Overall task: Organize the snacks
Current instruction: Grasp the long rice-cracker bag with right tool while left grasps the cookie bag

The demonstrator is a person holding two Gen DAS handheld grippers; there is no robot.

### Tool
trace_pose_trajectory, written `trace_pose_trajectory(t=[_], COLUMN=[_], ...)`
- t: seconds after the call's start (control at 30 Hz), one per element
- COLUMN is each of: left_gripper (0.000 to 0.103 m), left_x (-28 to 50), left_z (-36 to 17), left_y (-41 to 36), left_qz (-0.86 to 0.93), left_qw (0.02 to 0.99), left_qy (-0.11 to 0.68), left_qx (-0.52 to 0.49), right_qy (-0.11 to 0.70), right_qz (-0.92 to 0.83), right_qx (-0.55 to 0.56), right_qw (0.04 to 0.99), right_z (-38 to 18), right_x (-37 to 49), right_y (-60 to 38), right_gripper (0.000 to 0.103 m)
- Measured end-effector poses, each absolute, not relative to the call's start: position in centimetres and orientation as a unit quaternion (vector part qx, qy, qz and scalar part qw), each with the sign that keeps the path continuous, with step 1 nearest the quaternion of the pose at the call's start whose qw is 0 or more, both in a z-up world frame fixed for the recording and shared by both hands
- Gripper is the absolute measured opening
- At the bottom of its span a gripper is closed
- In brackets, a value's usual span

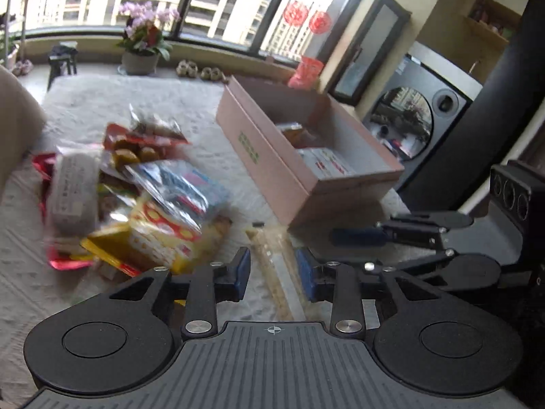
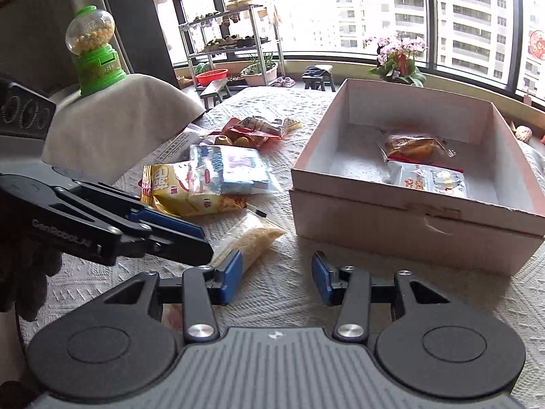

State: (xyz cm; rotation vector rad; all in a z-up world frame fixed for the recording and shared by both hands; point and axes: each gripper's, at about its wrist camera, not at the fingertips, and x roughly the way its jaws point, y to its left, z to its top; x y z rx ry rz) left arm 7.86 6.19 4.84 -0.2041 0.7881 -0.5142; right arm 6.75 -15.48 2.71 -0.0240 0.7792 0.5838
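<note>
- The left gripper (image 1: 272, 269) has its jaws partly open, with the long clear packet (image 1: 272, 259) of pale yellow snack lying between the blue pads; the pads do not press on it, as far as the left wrist view shows.
- In the right wrist view the left gripper (image 2: 204, 248) comes in from the left edge, and its tip is just over the near end of the packet (image 2: 252, 238).
- The right gripper (image 2: 277, 277) is open at a middle width and holds nothing; only the white cloth (image 2: 279, 293) of the table is seen between its pads.
- Its left pad (image 2: 231, 276) is just beside the near end of the packet; I cannot tell if they touch.
- The box (image 2: 408, 218) stands on the right side of the table, open on top, near the packet but apart from it.
- Inside the box, by its right wall, lie two snacks: an orange-brown pack (image 2: 414, 146) farther back and a pale printed pack (image 2: 429, 177) touching it in front.
- The rest of the box floor is bare.
- The pile of snacks (image 2: 211, 173) lies on the left side of the table: a yellow bag (image 2: 170, 187) in front, a clear bag with blue items (image 2: 231, 167) on top of it, and red packs (image 2: 255, 129) behind.
- A green candy dispenser (image 2: 93, 51) stands on a covered seat back at the left edge of the table.
</note>
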Motion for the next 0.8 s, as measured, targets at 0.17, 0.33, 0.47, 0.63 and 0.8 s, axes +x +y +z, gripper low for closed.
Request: trace_pose_trajectory(t=[0.17, 0.33, 0.47, 0.63, 0.8], left_gripper=[0.035, 0.035, 0.035, 0.038, 0.043], left_x=[9.3, 9.6, 8.1, 7.0, 7.8], left_z=[6.6, 5.2, 4.3, 2.8, 2.5], left_y=[8.8, 11.7, 12.9, 12.7, 10.7], left_qz=[-0.155, -0.098, -0.107, -0.127, -0.136], left_qw=[0.929, 0.928, 0.922, 0.908, 0.908], left_qy=[0.318, 0.342, 0.360, 0.399, 0.396], left_qx=[-0.105, -0.114, -0.091, -0.034, 0.005], right_qy=[0.379, 0.371, 0.370, 0.386, 0.397], right_qz=[0.280, 0.289, 0.295, 0.300, 0.282], right_qx=[0.007, 0.005, -0.004, -0.004, -0.020], right_qw=[0.882, 0.882, 0.881, 0.872, 0.873], right_z=[2.6, 2.8, 2.8, 2.4, 1.4], right_x=[6.4, 5.5, 5.4, 6.1, 6.8], right_y=[-14.7, -13.6, -12.6, -11.4, -9.5], right_gripper=[0.050, 0.055, 0.055, 0.055, 0.055])
